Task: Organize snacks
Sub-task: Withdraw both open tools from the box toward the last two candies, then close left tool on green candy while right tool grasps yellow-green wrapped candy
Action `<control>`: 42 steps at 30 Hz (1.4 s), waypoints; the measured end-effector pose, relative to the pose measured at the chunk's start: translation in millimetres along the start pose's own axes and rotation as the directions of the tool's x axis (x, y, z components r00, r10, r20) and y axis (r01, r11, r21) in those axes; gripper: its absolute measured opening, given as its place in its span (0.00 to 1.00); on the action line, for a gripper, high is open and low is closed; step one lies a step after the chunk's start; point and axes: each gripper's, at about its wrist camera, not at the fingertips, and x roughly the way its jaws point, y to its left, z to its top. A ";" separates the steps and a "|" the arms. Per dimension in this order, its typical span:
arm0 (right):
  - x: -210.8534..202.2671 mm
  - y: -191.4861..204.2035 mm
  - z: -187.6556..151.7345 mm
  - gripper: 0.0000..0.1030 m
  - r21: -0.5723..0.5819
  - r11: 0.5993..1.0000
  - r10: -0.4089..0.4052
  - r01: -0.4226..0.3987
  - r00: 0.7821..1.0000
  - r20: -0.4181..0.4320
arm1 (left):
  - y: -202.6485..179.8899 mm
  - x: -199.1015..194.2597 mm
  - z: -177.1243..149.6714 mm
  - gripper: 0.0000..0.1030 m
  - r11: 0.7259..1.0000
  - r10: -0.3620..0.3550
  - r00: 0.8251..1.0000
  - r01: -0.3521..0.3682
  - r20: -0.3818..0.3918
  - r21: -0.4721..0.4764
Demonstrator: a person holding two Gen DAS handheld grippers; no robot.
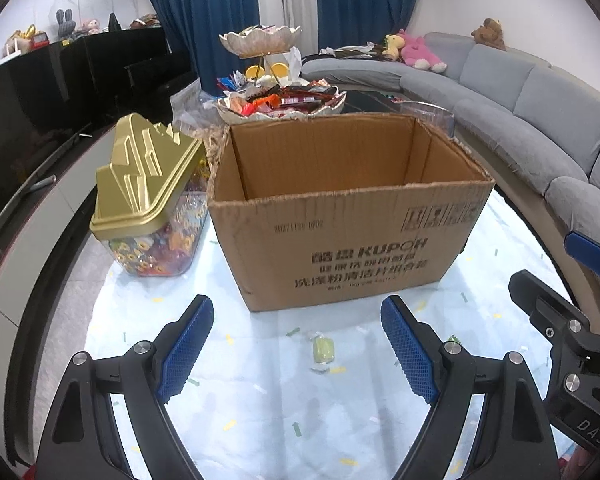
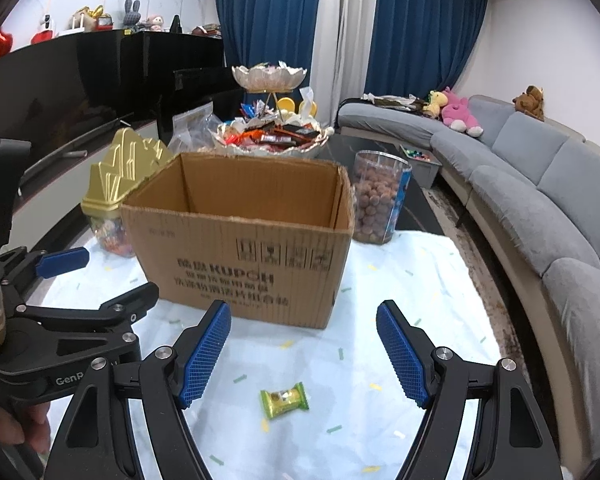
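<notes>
Snacks lie loose on the pale confetti-print cloth: a yellow-green candy in front of the left gripper, a green wrapped sweet between and just below the right gripper fingers; both grippers stand spread and grasp nothing; behind sits the open cardboard box, a gold-lidded candy jar beside it.

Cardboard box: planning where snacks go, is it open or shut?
Open: the cardboard box has no flaps over its top, bare inner walls showing.
</notes>
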 end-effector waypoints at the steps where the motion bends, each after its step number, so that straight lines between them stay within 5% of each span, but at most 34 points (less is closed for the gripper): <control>1: 2.0 -0.3 -2.7 0.74 0.001 1.000 0.002 -0.002 1.000 -0.004 | -0.2 1.9 -2.8 0.84 1.000 -0.003 1.000 0.003 0.001 -0.003; 24: 38.0 5.3 -56.0 0.74 -0.021 1.000 0.017 -0.020 0.995 -0.102 | -13.1 46.2 -47.3 0.83 0.999 -0.018 0.999 0.019 -0.027 0.037; 42: 78.2 7.5 -81.5 0.71 -0.004 0.996 0.081 -0.084 0.973 -0.217 | -14.2 90.2 -62.7 0.65 0.998 -0.048 0.995 0.050 -0.092 0.027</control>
